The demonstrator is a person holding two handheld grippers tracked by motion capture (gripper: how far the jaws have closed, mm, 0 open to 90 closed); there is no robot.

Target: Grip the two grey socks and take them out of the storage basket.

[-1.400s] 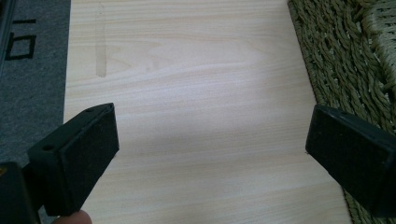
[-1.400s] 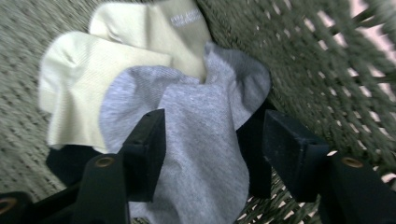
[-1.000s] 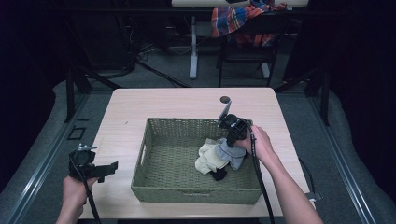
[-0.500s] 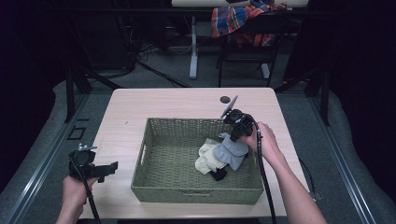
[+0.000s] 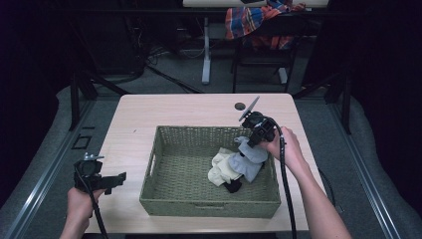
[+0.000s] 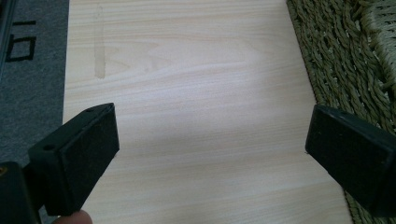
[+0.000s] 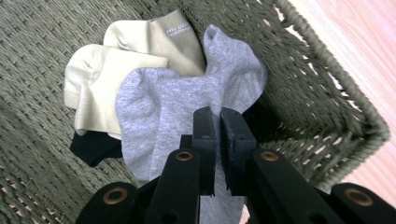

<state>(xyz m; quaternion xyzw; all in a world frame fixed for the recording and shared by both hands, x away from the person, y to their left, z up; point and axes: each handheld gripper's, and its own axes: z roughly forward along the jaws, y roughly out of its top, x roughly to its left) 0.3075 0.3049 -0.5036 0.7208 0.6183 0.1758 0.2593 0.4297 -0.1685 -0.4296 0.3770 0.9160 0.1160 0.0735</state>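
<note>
The right tongs (image 7: 217, 123) are closed on a grey sock (image 7: 187, 102) above the woven basket (image 5: 164, 199); the left tongs (image 6: 210, 154) stand wide open over the worktop (image 6: 196, 70).

We hold the left gripper (image 5: 115, 178) low at our left with jaws wide apart, while the right gripper (image 5: 247, 148), forearm extended, has jaws clamped together.
</note>
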